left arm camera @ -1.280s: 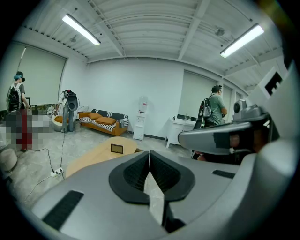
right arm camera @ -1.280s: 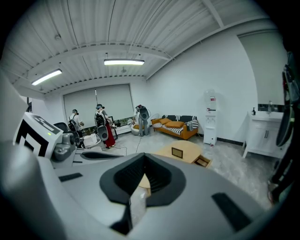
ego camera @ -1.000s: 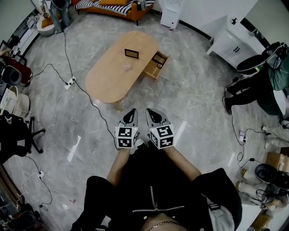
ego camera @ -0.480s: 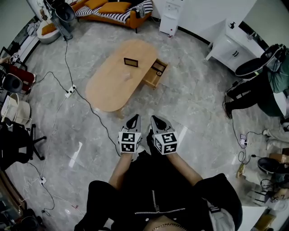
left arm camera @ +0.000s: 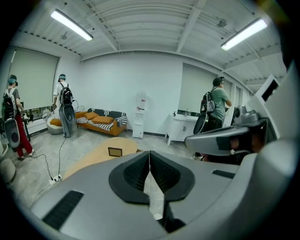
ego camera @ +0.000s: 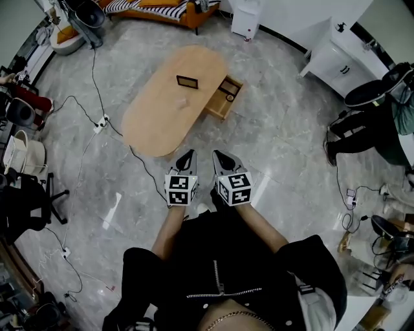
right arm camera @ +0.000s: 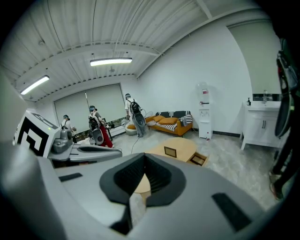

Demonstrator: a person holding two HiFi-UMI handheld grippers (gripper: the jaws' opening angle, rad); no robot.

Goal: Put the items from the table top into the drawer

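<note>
An oval wooden table [ego camera: 155, 116] stands on the marble floor ahead of me. On its far part a small dark picture frame [ego camera: 187, 81] stands upright, and a small pale object [ego camera: 182, 102] lies nearer the middle. The drawer [ego camera: 220, 106] on the table's right side is pulled open, with a small round thing [ego camera: 231, 97] inside. My left gripper [ego camera: 189, 155] and right gripper [ego camera: 218, 156] are held side by side just off the table's near end, both shut and empty. The frame [left arm camera: 115, 151] shows past the left gripper [left arm camera: 149, 153]. Beyond the right gripper [right arm camera: 144, 155] are the frame [right arm camera: 170, 151] and drawer [right arm camera: 197, 159].
A black cable runs over the floor to a power strip [ego camera: 100, 121] left of the table. An orange sofa [ego camera: 162, 8] and a water dispenser [ego camera: 246, 16] stand at the back, a white cabinet [ego camera: 336, 61] at the right. A person [ego camera: 362, 126] stands at right; others [right arm camera: 96, 129] at left.
Both grippers have moved forward together toward the table's near end. Their jaws stay shut.
</note>
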